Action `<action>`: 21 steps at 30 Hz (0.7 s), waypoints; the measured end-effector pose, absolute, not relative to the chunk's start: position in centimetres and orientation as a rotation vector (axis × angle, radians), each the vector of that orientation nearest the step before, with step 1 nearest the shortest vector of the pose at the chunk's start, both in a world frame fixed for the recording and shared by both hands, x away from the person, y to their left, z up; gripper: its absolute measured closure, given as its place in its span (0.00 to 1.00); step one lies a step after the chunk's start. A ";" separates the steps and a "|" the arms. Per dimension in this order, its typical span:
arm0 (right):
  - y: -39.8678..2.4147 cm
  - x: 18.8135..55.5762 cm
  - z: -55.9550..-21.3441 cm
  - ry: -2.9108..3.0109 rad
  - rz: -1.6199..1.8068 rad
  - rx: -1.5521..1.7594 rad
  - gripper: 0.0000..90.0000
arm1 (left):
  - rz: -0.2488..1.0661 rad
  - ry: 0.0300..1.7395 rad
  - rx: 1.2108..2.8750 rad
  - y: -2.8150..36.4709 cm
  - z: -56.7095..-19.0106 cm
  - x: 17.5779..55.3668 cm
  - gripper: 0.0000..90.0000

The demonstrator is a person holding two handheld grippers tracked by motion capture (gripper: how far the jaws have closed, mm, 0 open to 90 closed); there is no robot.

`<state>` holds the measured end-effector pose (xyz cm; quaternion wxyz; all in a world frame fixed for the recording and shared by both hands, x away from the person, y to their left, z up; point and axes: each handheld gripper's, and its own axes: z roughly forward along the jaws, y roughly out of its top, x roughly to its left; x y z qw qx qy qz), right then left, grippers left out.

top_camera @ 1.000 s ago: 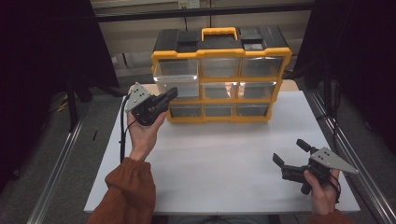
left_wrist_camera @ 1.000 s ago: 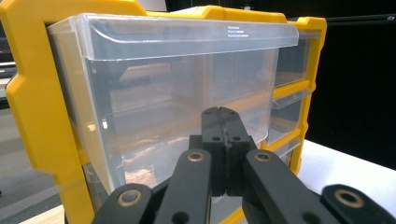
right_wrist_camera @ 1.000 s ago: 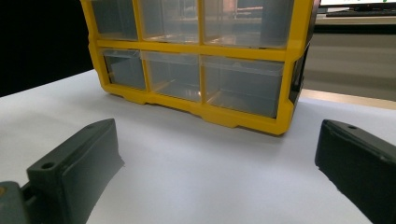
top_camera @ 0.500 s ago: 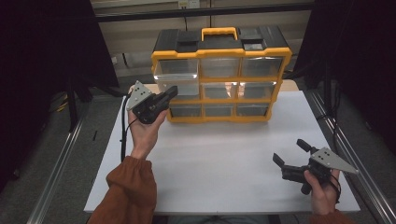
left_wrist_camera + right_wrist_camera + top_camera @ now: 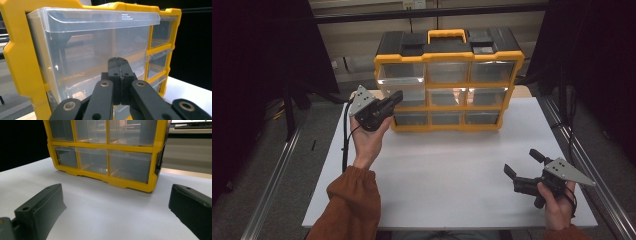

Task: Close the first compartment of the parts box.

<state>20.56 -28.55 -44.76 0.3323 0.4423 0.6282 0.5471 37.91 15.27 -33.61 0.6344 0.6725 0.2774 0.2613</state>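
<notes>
A white table (image 5: pixel 452 175) carries a yellow plastic drawer cabinet (image 5: pixel 447 80) at its far edge, with clear rectangular drawers and a black top. The left gripper (image 5: pixel 394 98), jaws pressed together, sits just before the protruding upper-left drawer (image 5: pixel 95 47). The right gripper (image 5: pixel 522 164), jaws spread wide, hovers well apart near the table's right front corner.

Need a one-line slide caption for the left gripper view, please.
Left gripper, jaws closed together, held close in front of a clear drawer in the yellow-framed organizer.
</notes>
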 end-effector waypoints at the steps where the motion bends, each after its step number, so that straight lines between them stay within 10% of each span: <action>1: -28.5 20.6 -44.8 1.638 1.430 1.155 0.00 | 0.602 0.641 1.536 15.3 -33.6 38.0 1.00; 21: -28.6 20.6 -44.8 1.638 1.431 1.157 0.00 | 0.607 0.648 1.539 15.1 -33.6 38.7 1.00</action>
